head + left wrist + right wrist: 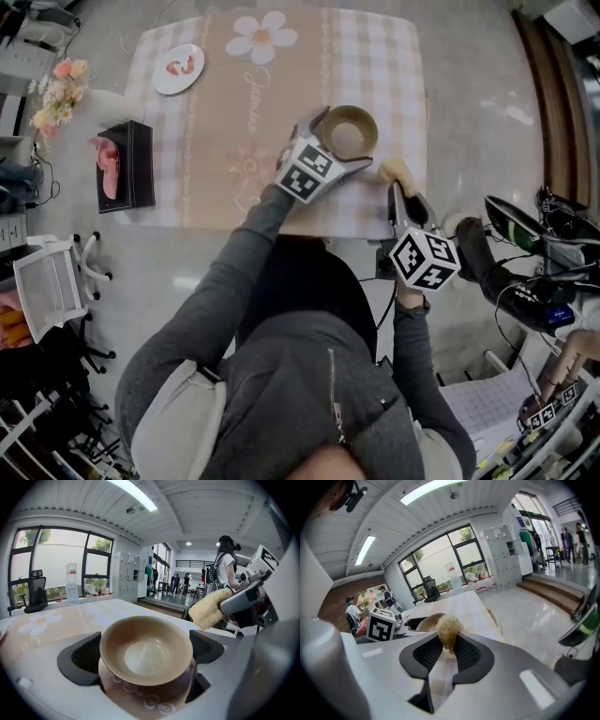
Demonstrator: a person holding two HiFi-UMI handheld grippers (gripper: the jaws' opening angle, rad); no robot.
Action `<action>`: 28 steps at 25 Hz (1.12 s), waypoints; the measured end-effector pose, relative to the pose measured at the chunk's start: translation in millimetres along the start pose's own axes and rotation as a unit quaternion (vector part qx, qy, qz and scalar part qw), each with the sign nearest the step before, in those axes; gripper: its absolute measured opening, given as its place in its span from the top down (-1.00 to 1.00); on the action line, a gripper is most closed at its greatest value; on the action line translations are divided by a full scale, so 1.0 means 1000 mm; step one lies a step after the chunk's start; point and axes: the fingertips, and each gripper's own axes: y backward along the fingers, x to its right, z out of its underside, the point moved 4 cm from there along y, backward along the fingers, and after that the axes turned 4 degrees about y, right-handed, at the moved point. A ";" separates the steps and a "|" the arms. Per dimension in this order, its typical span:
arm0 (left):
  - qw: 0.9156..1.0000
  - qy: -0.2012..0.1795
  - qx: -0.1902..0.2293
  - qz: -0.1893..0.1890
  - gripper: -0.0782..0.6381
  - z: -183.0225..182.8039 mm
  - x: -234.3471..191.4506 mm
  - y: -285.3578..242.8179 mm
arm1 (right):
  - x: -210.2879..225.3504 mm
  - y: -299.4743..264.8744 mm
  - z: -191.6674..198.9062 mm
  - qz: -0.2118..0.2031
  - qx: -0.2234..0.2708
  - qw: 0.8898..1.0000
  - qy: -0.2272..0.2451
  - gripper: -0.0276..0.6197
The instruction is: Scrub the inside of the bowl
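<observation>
Head view, left gripper clamped around brown bowl, right gripper pinching fluffy yellow scrubber at bowl's 4 o'clock.

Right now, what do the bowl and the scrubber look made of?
Bowl: probably glazed ceramic, possibly melamine. The tan inside is smooth with a soft sheen, and the brown outside carries pale swirls.
Scrubber: a pale yellow, fuzzy, fibrous tuft with a matte surface. It could be loofah or a coarse sponge; I cannot tell which.
</observation>
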 end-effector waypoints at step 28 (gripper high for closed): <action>1.000 0.001 0.001 0.003 -0.85 0.005 0.002 -0.004 | -0.073 -0.053 -0.062 -0.179 -0.169 0.872 0.423 0.70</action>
